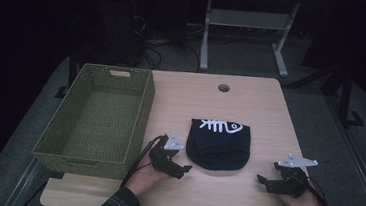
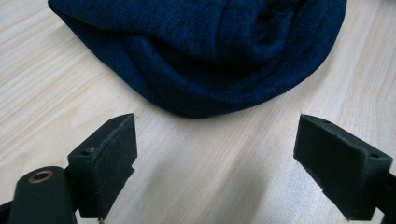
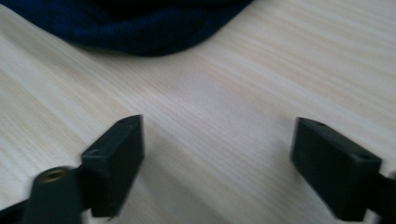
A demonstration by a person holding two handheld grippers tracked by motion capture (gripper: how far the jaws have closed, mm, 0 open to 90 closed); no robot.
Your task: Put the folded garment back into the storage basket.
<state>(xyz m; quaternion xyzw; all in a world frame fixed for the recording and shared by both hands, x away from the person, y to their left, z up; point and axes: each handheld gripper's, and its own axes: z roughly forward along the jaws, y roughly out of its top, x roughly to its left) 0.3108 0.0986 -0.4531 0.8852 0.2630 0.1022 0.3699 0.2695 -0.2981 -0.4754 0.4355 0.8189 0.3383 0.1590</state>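
Note:
A dark blue knitted hat (image 1: 219, 143) with a white fishbone print lies in the middle of the wooden table (image 1: 250, 109). My left gripper (image 1: 184, 169) rests on the table just left of the hat's near edge, jaws open and empty. In the left gripper view the hat (image 2: 205, 51) lies a short way beyond the left gripper (image 2: 215, 163). My right gripper (image 1: 260, 180) sits near the table's front right, pointing left toward the hat, open with nothing between its jaws. The right gripper view shows the right gripper (image 3: 217, 161) over bare wood with the hat (image 3: 140, 23) farther off.
A green woven basket (image 1: 143, 109), empty, stands along the table's left side, close to my left hand. A round cable hole (image 1: 223, 88) sits near the far edge. Beyond the table a grey metal stand (image 1: 205, 39) stands on the dark floor.

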